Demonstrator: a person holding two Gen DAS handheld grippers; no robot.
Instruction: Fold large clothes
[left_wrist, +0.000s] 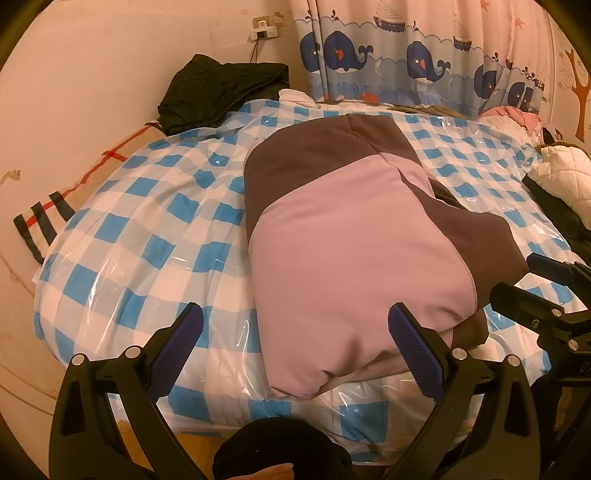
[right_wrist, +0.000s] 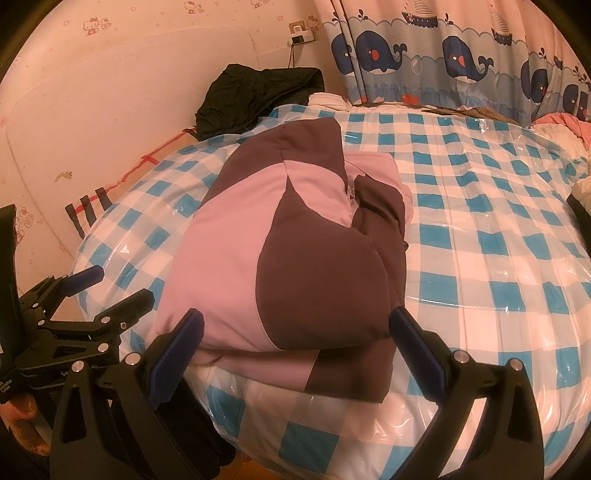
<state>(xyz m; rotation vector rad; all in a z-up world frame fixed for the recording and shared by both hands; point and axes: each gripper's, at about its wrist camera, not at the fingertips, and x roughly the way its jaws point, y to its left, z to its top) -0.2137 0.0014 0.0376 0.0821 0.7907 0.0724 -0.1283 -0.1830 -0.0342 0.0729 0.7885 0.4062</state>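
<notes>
Bed (left_wrist: 129, 206), wide, under a blue-and-white checked cover sheathed in clear crinkled plastic: it carried everything you worked on. Whale-print curtain (left_wrist: 406, 55) hung behind it; a crumpled black garment (left_wrist: 221, 92) lay at the far left corner by the wall, well apart from your work.

Your piece, a padded pink-and-dark-brown jacket (right_wrist: 280, 251), lay near the bed's front edge, left of centre in the right wrist view, already doubled into a thick bundle. Pink panel uppermost, brown panels wrapping the sides, a brown sleeve tucked across the right. A lower layer stuck out beneath the near edge, so the stack was not flush.

Step in hand, as I judged it: the fold looked near finished, and you were at the tidy-and-release stage. The next move likely called for squaring that protruding lower layer, or one more fold across the bulk. The padding looked springy and might push back open, so press as you set it.

Your left tool (left_wrist: 295, 343) hovered at the jacket's near left corner, fingers spread wide, gripping nothing. Your right tool (right_wrist: 295, 339) faced the near edge, fingers likewise wide apart and empty, straddling the bundle's width without clamping it.
</notes>
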